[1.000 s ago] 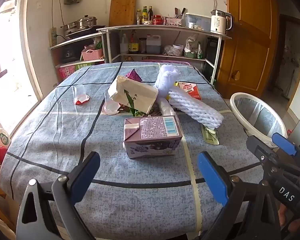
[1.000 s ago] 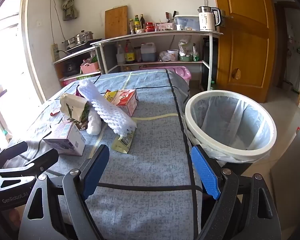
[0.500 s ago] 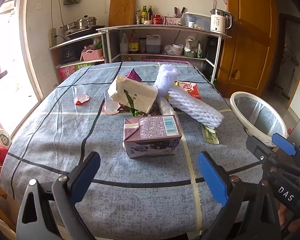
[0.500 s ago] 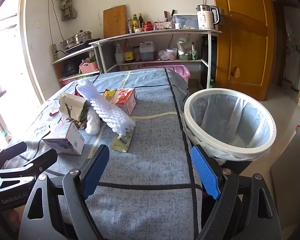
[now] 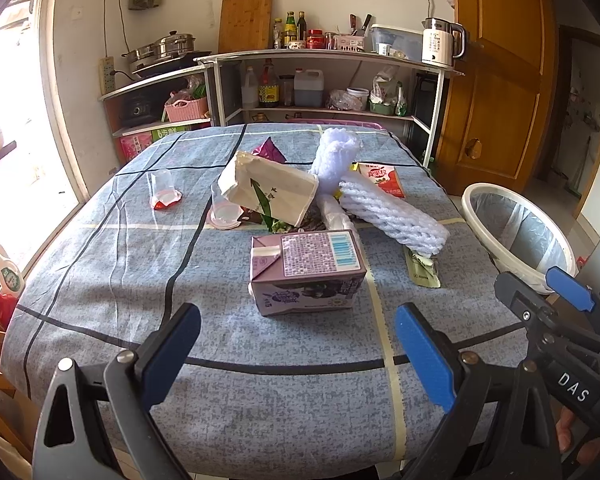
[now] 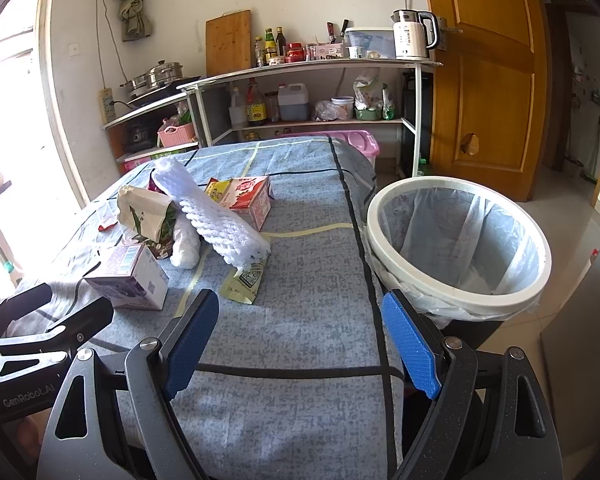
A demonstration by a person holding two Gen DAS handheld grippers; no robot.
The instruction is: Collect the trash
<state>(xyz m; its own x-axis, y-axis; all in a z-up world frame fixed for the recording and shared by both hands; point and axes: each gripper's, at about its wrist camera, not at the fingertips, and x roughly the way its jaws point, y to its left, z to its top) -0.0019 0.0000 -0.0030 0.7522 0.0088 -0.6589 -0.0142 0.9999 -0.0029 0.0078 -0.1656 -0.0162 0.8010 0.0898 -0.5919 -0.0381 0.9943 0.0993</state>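
1. Closest in: the left gripper with black arms and blue pads (image 5: 296,352) hangs over the near edge of the counter covered in blue checked cloth (image 5: 100,264), jaws spread wide, nothing in them. The right gripper, same black and blue build (image 6: 300,340), sits beside it, jaws just as wide and empty.
2. Right ahead of the left one, the purple rectangular drink carton (image 5: 306,270) lies on its side on the cloth, not touched by anything.
3. Bit further back is the trash pile: a flat yellow-green sachet (image 6: 246,282) poking out from under a long white foam-net sleeve (image 5: 392,220), then a cream paper bag with a green leaf print (image 5: 272,192) leaning on the rest, and a red and white carton (image 6: 248,198) behind.
4. Off to the left, two clear plastic cups (image 5: 162,190) tipped over.
5. The white-rimmed round bin with a clear liner (image 6: 456,248) stands just beside the counter's right edge.
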